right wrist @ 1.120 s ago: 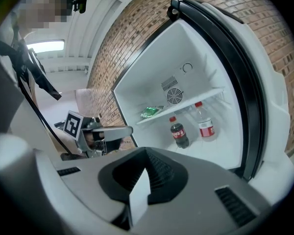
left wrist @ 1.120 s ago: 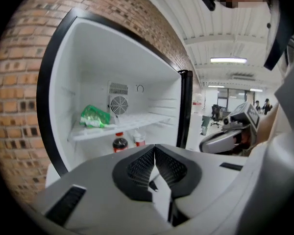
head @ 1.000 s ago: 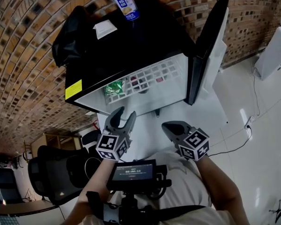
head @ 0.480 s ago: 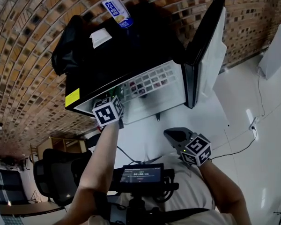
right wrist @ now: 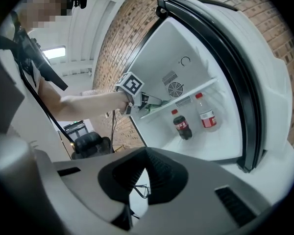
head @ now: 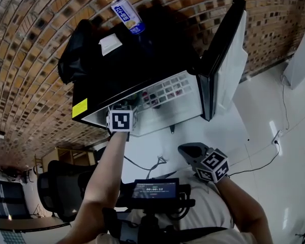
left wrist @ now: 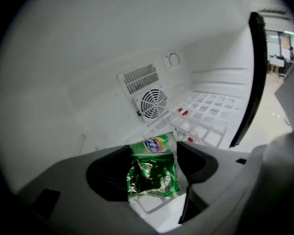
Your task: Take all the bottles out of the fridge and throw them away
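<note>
My left gripper [left wrist: 154, 150] is inside the smooth white fridge [right wrist: 157, 58]. Its fingers have just been opening and stand wide either side of a crinkled green foil packet [left wrist: 152, 176] on the grid shelf [left wrist: 210, 106]. My right gripper [right wrist: 146, 155] has its fingers pinched together, empty. A dark bottle [right wrist: 182, 125] and a clear bottle [right wrist: 206, 112] stand upright on the fridge floor.

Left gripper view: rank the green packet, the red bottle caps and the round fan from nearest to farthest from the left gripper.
1. Green packet: between the jaws of the left gripper, which have just been opening.
2. Red bottle caps: to the right, under the wire shelf.
3. Round fan: centre, on the back wall.
</note>
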